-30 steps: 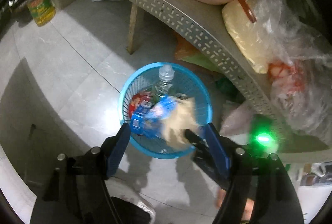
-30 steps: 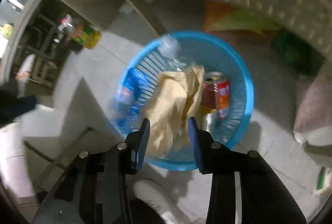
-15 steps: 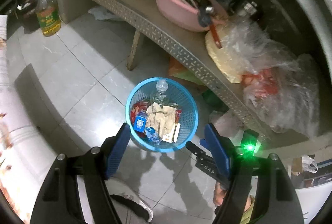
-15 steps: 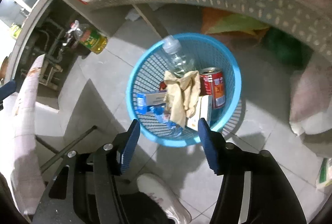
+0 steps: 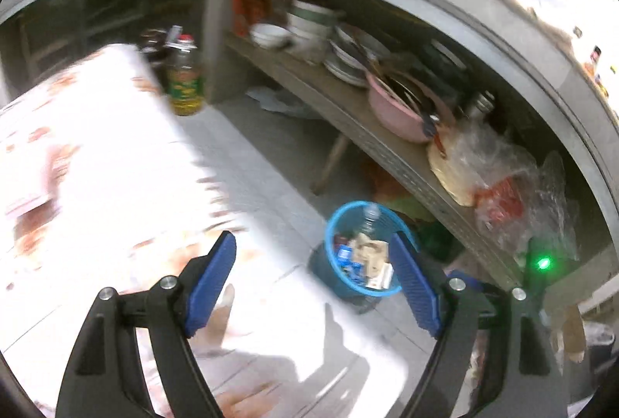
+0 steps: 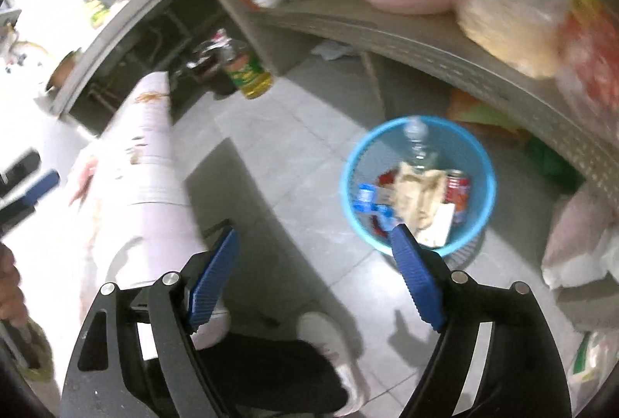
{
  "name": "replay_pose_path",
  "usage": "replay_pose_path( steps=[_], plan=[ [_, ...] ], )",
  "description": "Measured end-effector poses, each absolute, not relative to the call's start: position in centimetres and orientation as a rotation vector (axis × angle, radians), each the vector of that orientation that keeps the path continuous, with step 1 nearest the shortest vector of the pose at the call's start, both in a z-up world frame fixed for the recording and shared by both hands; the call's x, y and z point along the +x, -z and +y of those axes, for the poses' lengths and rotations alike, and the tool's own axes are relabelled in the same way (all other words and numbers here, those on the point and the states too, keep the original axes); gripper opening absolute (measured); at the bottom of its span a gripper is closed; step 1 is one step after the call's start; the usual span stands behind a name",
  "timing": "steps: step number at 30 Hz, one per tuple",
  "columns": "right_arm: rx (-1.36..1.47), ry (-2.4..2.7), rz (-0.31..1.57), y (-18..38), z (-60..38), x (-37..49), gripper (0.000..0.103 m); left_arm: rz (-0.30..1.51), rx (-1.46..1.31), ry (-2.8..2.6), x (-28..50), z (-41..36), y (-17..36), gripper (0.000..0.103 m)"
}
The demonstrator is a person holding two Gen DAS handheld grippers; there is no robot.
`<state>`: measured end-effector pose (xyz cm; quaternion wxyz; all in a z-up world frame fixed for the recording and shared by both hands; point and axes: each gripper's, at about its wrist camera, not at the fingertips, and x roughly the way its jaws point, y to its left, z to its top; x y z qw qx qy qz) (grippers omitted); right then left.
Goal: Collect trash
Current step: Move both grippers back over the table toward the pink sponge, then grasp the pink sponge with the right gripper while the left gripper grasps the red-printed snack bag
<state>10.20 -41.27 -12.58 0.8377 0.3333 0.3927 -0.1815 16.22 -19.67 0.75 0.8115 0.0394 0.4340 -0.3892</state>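
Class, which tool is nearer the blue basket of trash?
Right, judging by apparent size. The right tool hangs just above the blue basket; the left tool views it smaller, farther off.

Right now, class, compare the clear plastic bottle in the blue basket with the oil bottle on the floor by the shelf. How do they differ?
The clear plastic bottle sits inside the blue basket among trash; the oil bottle stands on the floor tiles. The plastic bottle looks colourless, with no label visible; the oil bottle shows yellow liquid and a green label. The oil bottle looks larger. Both stand roughly upright.
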Motion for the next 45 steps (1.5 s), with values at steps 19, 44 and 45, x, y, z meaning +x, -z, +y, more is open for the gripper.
replay_pose_path(
  steps=[19,44,45],
  plan=[
    [0.350,-0.110,0.838,2.2,-26.2,28.0,0.093,0.879,-0.094,0.314,19.6,7.3,-0.3,0.086],
    [0.053,-0.164,1.042,8.3,-10.6,51.2,0.085,1.116,-0.479,0.419,40.0,9.7,2.7,0.086],
    [0.053,-0.162,1.038,8.3,-10.6,51.3,0.084,1.120,-0.486,0.414,40.8,9.3,3.0,0.086]
  ],
)
